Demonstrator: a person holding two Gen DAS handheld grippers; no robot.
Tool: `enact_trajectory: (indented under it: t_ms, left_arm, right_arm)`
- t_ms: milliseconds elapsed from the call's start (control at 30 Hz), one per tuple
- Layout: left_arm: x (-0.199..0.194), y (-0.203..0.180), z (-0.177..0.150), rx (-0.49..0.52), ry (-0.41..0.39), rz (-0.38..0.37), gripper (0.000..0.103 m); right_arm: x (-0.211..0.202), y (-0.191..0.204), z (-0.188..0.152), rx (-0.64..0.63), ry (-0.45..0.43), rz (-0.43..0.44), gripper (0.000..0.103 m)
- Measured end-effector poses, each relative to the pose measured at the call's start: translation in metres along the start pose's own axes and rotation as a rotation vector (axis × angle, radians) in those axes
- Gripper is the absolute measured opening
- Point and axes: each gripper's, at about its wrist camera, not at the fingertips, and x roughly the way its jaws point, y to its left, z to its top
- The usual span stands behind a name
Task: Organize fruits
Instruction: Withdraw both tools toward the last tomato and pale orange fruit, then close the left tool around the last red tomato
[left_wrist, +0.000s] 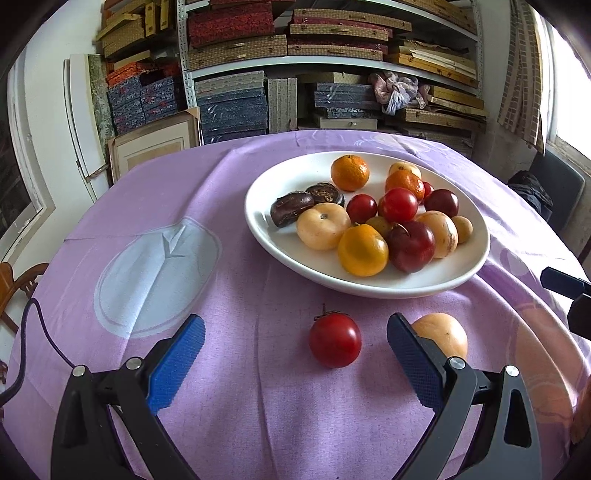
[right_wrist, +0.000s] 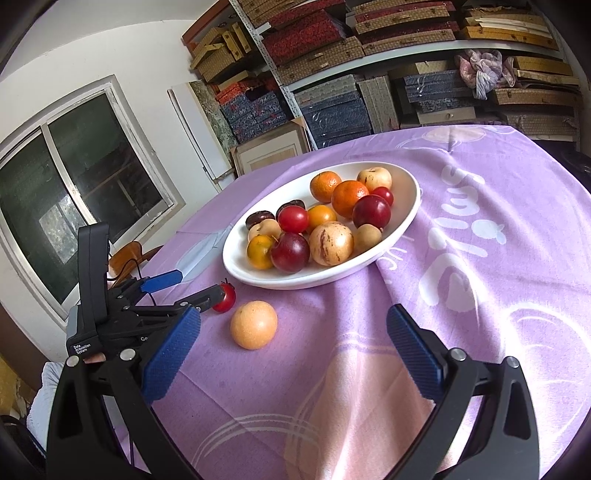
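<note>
Each tool (left_wrist: 295, 332) has black arms, silver screws, textured blue pads (right_wrist: 171, 350) and a dark cable (left_wrist: 40, 332).

My left wrist camera sits low over the near edge of the table, looking forward between its own fingers at the red tomato (left_wrist: 335, 340) close in front and the white plate (left_wrist: 280, 254) just beyond. My right wrist camera rides higher and farther right, angled toward the far left, so the plate (right_wrist: 369, 271) lies farther off. Both views share the plate, the tomato (right_wrist: 226, 297), the pale orange fruit (left_wrist: 445, 334) (right_wrist: 253, 324), the purple cloth (left_wrist: 258, 406) and the far shelves (left_wrist: 332, 62).
</note>
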Motion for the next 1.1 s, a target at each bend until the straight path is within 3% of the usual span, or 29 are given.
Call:
enact_trajectory:
  t_ms: [367,533,600,867,1000,1100]
  left_arm:
    - [0.001,-0.004,0.0,0.022,-0.003,-0.038,0.098]
    - [0.003,0.001,0.0,0.0,0.004,-0.08,0.085]
    - [0.005,0.006,0.0,-0.023,0.015,-0.108,0.07]
    - [0.007,0.0,-0.002,0.005,0.031,-0.146,0.065]
    - [0.01,-0.003,-0.005,0.013,0.061,-0.191,0.048]
    - [0.012,-0.002,-0.005,0.008,0.067,-0.198,0.047]
  right_arm:
    - [0.002,0.0,0.0,0.003,0.011,0.005,0.099]
    - [0.002,0.0,0.0,0.002,0.011,0.005,0.099]
    - [0.002,0.0,0.0,0.001,0.01,0.006,0.099]
    - [0.0,0.002,0.0,0.001,0.014,0.013,0.099]
    - [0.0,0.001,0.001,0.002,0.016,0.012,0.099]
    - [0.001,0.001,0.0,0.003,0.02,0.011,0.099]
